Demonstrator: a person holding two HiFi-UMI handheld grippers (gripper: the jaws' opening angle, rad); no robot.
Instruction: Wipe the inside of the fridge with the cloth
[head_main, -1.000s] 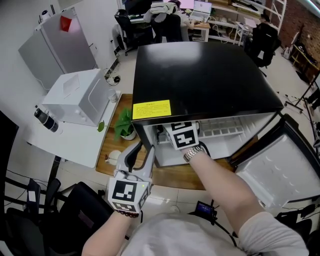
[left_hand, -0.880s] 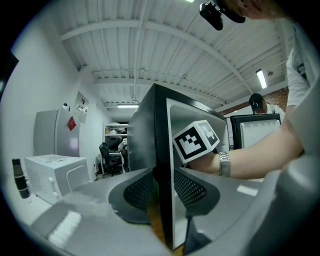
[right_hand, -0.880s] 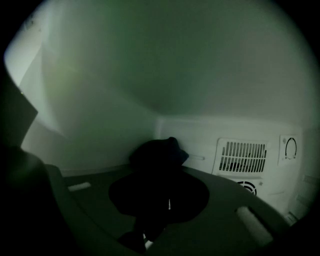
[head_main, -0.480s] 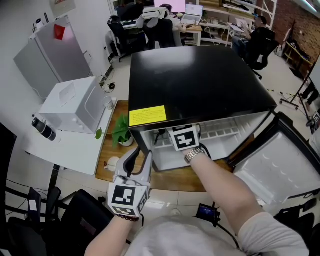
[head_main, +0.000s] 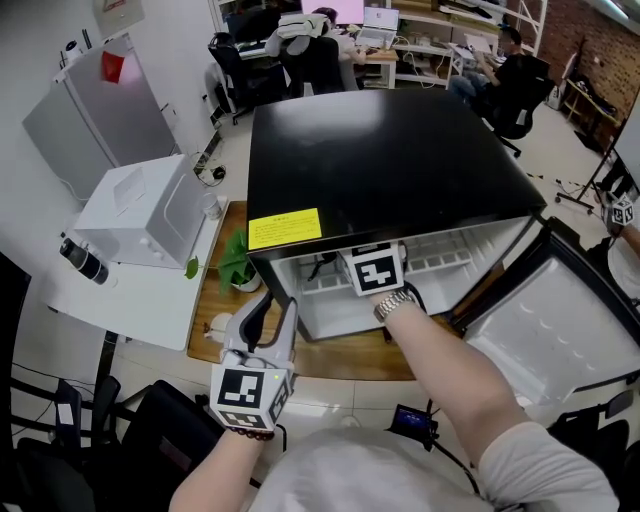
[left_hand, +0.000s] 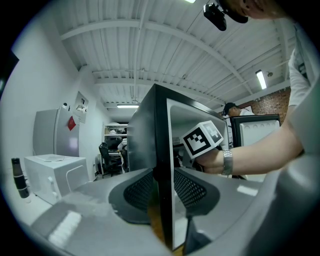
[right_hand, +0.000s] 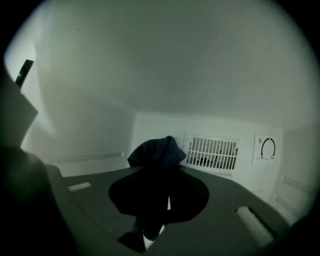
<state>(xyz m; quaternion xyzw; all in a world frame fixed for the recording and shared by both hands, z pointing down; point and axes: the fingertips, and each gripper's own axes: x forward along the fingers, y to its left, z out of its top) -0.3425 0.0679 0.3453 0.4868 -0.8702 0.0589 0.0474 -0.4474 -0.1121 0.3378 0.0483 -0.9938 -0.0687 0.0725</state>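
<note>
Grippers number two, each carrying one marker cube (head_main: 246, 392). Nearest, the left gripper (head_main: 274, 302) points almost level at the front left corner of the one fridge (head_main: 390, 140), its jaws clamped on either side of the black side wall's front edge. Just beyond, one yellow label (head_main: 285, 228) lies on the black top by that corner, and the single door (head_main: 555, 335) stands swung open at the right. The right gripper (right_hand: 165, 180) reaches into the white compartment, and from above only its cube and a watch (head_main: 396, 305) show. Its jaws are clenched on the one cloth (right_hand: 156, 151), dark blue, inside the fridge. The cloth's long axis runs along the jaws: squeezed thin between the pads, it comes out past the tips as a bunched lump that points toward the back wall and peaks upward. Whether the lump touches any wall cannot be told. Farthest, on that back wall to the cloth's right, sit one slotted vent grille (right_hand: 212, 152) and one round dial (right_hand: 268, 148).
</note>
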